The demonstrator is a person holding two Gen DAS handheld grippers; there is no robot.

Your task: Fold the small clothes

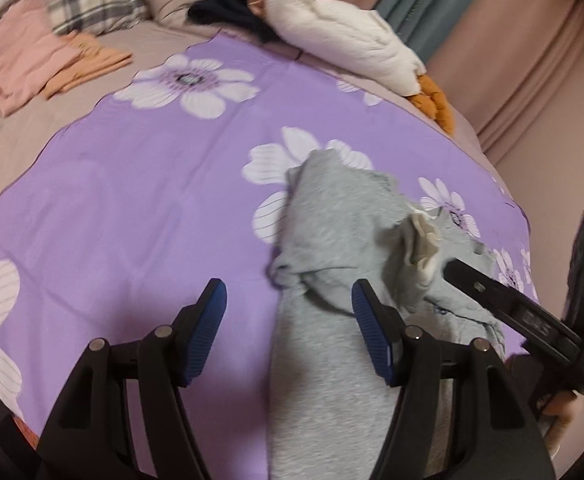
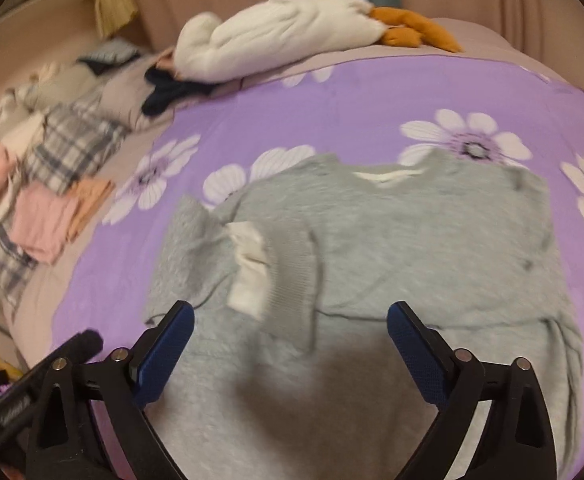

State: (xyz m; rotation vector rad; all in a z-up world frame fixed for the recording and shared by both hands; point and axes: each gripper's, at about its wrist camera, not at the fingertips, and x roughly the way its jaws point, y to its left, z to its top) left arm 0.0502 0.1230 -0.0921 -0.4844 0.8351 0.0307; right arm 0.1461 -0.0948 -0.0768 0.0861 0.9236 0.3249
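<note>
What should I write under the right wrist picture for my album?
Open right gripper hovering over a partly folded gray sweatshirt on a purple flowered sheet.

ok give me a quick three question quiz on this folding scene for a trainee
1. True or false: the grey sweater lies on the purple flowered sheet.
2. Multiple choice: what is the left gripper holding? A) a sleeve B) the white plush toy C) nothing
3. Short answer: what colour are the folded clothes stacked at the far left of the bed in the left wrist view?

Key
1. True.
2. C. Its jaws stand open and the pads press on nothing; the right gripper is open over the sweater too.
3. Pink, with an orange-tan piece beside it.
</note>
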